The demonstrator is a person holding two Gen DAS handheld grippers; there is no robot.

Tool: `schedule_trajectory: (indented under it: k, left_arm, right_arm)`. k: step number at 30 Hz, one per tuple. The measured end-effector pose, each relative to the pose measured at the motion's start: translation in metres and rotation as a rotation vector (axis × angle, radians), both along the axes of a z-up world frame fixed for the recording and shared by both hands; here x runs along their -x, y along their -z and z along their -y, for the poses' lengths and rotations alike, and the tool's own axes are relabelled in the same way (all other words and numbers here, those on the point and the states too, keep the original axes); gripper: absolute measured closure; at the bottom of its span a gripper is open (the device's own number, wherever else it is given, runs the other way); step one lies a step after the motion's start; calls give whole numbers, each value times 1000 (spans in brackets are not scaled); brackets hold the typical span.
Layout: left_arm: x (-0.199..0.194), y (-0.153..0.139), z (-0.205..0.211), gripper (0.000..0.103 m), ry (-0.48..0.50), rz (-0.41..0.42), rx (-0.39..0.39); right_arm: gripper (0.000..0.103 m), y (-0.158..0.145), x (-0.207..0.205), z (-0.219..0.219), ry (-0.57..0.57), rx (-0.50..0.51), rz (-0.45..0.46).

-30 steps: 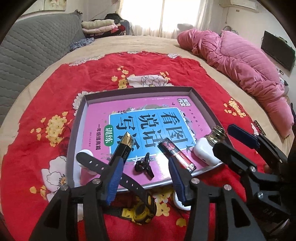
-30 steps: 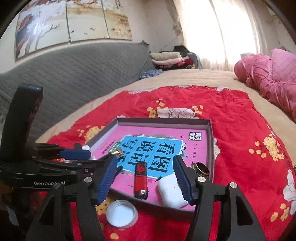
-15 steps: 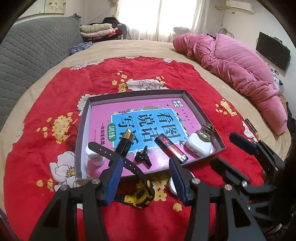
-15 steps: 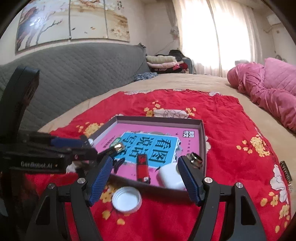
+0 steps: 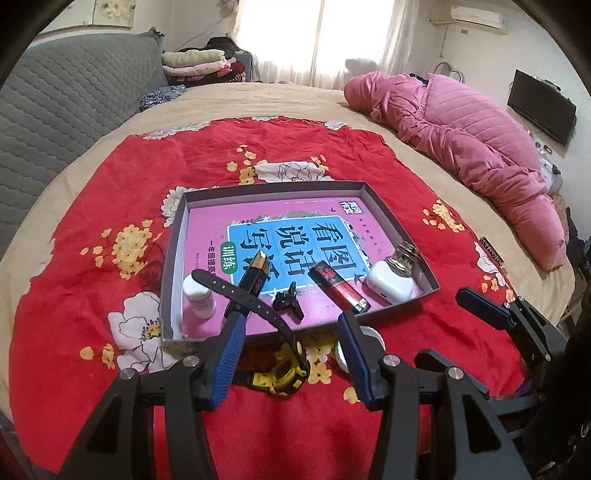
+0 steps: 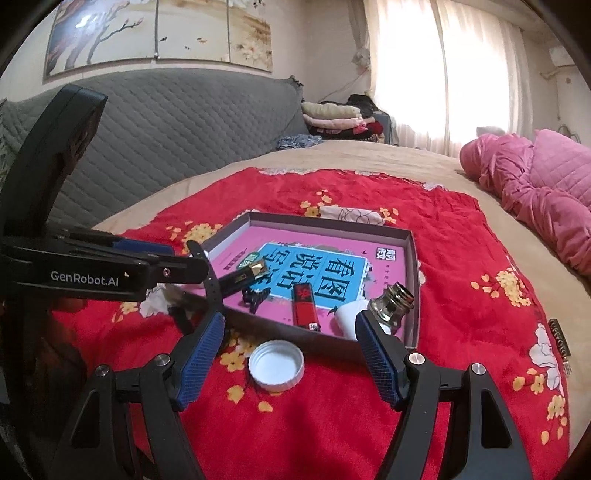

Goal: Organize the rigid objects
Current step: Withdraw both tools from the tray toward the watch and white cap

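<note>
- grey quilted headboard (image 6: 192, 129) w/ blossom painting (image 6: 159, 33) above
- bright curtained window (image 5: 295, 37), daylight in
- wall TV (image 5: 541, 101), AC unit (image 5: 476, 14) on right
- pink quilt (image 5: 461, 147) on bed

A shallow grey tray (image 5: 177, 236) sits on the red floral cloth with a pink workbook (image 5: 295, 236) flat inside it. Along the tray's 6 o'clock edge the small things lie in a row. At 7 o'clock a white bottle (image 5: 199, 295) lies on its side. A black watch (image 5: 255, 306) drapes its strap over the rim, its yellow-trimmed case resting outside on the cloth. A black and gold lighter (image 5: 255, 273) lies angled beside it, then a small black clip (image 5: 288, 301), a red lighter (image 5: 338, 286), a white earbud case (image 5: 388, 284) and, at 4 o'clock, a glass bottle (image 6: 391, 301). Outside the tray at 6 o'clock a white cap (image 6: 276, 364) lies open side up.
</note>
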State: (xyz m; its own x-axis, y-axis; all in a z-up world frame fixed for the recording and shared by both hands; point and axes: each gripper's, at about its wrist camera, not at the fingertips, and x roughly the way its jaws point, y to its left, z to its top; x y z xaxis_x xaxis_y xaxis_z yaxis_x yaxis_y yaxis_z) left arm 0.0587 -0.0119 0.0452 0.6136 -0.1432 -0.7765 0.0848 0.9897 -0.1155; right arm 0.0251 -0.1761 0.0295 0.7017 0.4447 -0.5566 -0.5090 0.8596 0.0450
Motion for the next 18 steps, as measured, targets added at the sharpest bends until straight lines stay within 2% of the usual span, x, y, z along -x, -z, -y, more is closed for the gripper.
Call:
schedule_trajectory:
  k: [10,18]
  left_arm:
    - [14,5,-5,51,11,-18,-8]
    - [31,24,-16,51,5,-70,-22]
  right_arm:
    - [28,6,7,-8,-20,35,-33]
    - [28,14,5,-12,-19,56,-73]
